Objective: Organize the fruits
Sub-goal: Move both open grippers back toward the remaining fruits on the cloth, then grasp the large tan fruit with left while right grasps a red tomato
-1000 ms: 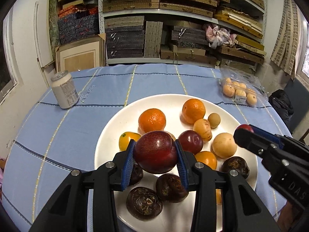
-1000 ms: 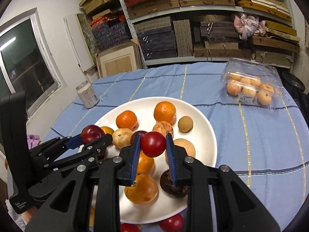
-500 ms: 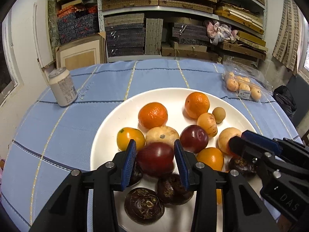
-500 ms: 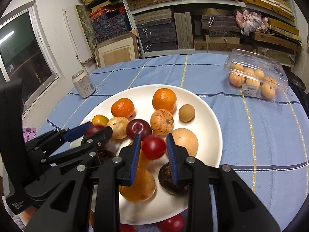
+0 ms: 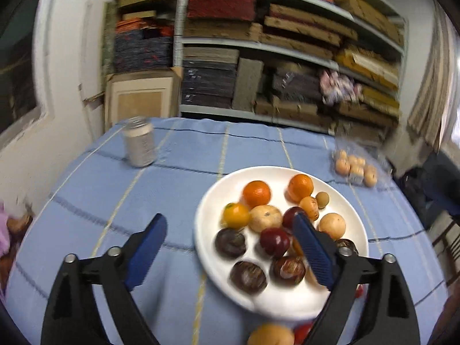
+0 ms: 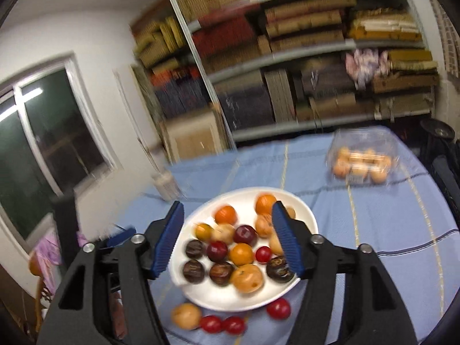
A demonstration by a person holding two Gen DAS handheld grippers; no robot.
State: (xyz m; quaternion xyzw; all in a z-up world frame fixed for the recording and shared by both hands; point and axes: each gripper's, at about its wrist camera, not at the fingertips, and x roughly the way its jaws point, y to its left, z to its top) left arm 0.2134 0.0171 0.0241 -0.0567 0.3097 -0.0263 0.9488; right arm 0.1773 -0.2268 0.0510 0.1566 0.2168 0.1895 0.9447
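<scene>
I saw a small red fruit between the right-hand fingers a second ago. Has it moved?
Yes. The small red fruit now lies on the white plate beside an orange fruit; the right gripper has just opened, empty.

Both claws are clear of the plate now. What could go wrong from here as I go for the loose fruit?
1. The plate is crowded; another drop could knock the small red fruit or a neighbour rolling.
2. The loose red fruits and the tan fruit lie close against the plate's near rim, so a claw reaching for them may nudge the plate.
3. Both views are blurred, so aim may be poor until the hands settle.
</scene>
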